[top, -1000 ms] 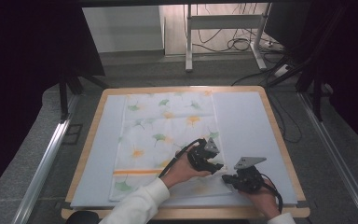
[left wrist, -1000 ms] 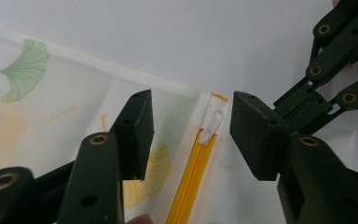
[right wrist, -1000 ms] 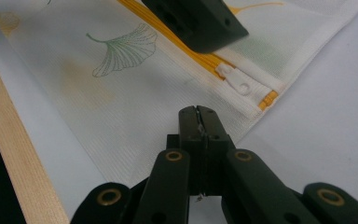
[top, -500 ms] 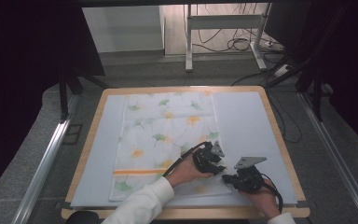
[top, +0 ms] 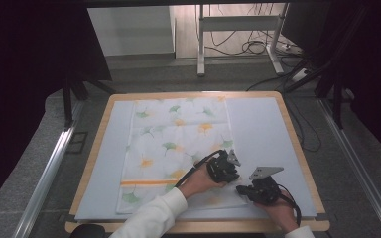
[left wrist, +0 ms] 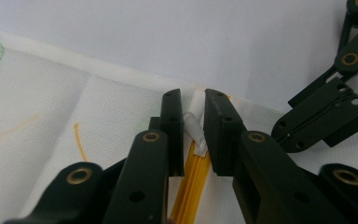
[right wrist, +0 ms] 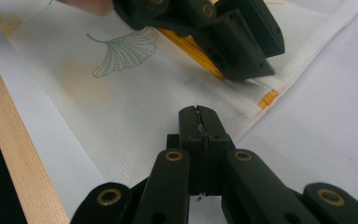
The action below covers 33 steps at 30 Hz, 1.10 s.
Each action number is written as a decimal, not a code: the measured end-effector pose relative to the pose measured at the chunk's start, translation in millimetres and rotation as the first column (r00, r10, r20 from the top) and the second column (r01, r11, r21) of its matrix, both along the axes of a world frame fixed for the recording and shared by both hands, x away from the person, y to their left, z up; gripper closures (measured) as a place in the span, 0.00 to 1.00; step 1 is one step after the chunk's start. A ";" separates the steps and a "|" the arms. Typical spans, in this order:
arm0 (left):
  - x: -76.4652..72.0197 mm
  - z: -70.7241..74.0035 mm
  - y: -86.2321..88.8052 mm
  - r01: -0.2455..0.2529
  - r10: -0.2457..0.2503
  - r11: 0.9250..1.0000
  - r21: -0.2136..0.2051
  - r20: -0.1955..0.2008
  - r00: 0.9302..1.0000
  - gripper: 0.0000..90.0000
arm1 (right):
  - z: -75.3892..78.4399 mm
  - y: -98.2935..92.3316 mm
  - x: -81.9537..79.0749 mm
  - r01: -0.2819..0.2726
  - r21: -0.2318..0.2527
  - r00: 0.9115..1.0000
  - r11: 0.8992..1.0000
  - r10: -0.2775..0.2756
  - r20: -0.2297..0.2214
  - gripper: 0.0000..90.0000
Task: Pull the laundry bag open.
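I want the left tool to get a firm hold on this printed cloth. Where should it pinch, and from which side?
Pinch the cloth at its right hem where the orange stripe ends, coming from above. A small ridge of fabric already stands between the left tool jaws, which have just been closing. Elsewhere the cloth lies flat.

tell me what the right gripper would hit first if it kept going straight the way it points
Probably the left gripper. The right gripper lies low over the printed cloth, jaws shut, and the left one sits on the cloth just ahead, slightly off to one side, so depth leaves some doubt.
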<state>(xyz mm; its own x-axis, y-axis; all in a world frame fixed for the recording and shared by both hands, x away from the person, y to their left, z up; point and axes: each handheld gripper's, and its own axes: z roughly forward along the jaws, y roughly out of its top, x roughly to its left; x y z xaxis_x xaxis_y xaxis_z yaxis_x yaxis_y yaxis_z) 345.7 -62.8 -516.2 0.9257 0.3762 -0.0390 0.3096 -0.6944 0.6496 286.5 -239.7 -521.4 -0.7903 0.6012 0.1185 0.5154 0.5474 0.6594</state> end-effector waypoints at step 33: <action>-9.7 1.2 3.1 0.068 -0.068 0.998 -0.003 0.046 0.997 0.94 | 0.0 0.0 0.2 -0.002 0.001 1.000 1.000 0.002 -0.001 0.99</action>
